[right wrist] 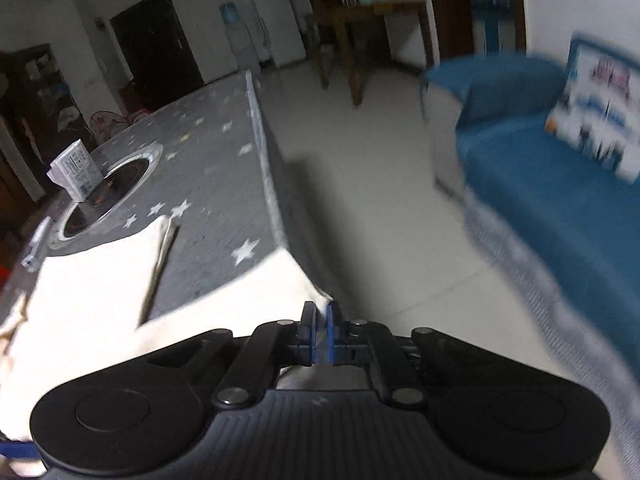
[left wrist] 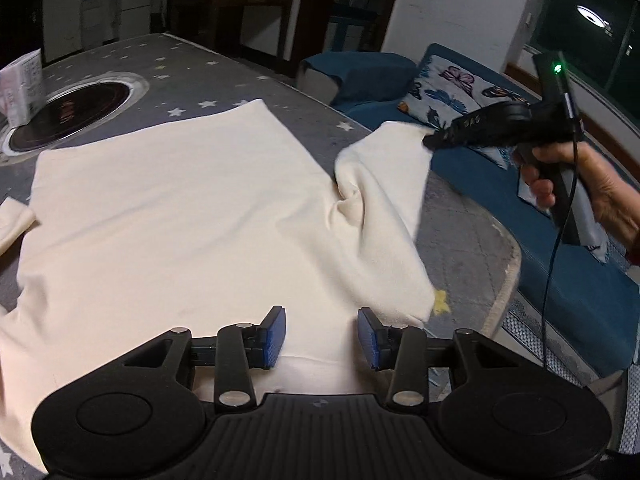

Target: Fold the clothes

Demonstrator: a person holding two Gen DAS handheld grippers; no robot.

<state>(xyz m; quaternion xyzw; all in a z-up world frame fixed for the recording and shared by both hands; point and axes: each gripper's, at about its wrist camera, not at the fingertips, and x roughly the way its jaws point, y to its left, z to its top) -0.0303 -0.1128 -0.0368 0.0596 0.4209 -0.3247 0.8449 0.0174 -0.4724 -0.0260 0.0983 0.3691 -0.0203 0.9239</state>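
1. Nearest the left wrist camera, the left gripper hovers low over the near edge of the cream garment, its blue pads spread apart with nothing between them. With no pin on that edge, a pull from the other side could drag the whole piece across the star-print table cover.
2. Just beyond, the garment lies mostly flat on the table, body spread wide, one sleeve bunched into a ridge toward the right edge. That ridge may get folded in as a crease if the sleeve is laid over without being smoothed.
3. Further right, the right gripper is pressed together on the lifted sleeve end, held up off the table by a hand. The bite looks to be only a thin corner of fabric; my guess is it could slip out under tension.
4. Farther back, a dark round inset and a small box sit past the garment's far edge; a long sweep might snag there.
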